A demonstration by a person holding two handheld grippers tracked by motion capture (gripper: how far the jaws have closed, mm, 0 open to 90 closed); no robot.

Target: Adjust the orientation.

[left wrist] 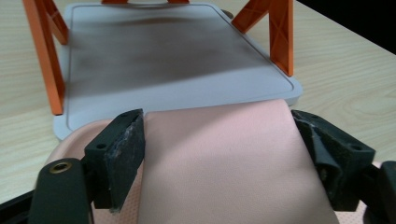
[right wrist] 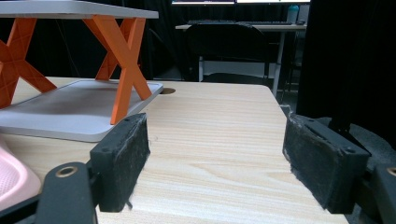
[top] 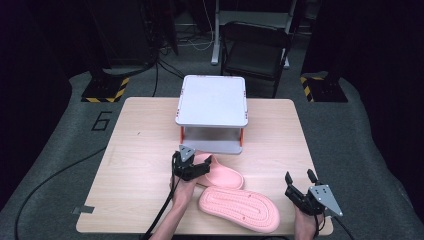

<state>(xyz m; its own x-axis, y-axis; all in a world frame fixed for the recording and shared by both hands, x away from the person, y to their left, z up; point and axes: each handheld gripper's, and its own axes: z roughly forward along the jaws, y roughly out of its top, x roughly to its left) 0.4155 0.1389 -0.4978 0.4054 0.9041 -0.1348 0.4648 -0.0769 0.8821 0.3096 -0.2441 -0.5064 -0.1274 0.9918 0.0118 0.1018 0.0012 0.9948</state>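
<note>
I had the left gripper point(top: 192, 167) straddling the strap of the upright pink slipper point(top: 222, 175), jaws wide and flanking it, so it faced the rack's lower shelf point(left wrist: 177, 60). My right gripper point(top: 300, 187) waited wide open and empty beside the overturned slipper point(top: 239, 208).
</note>
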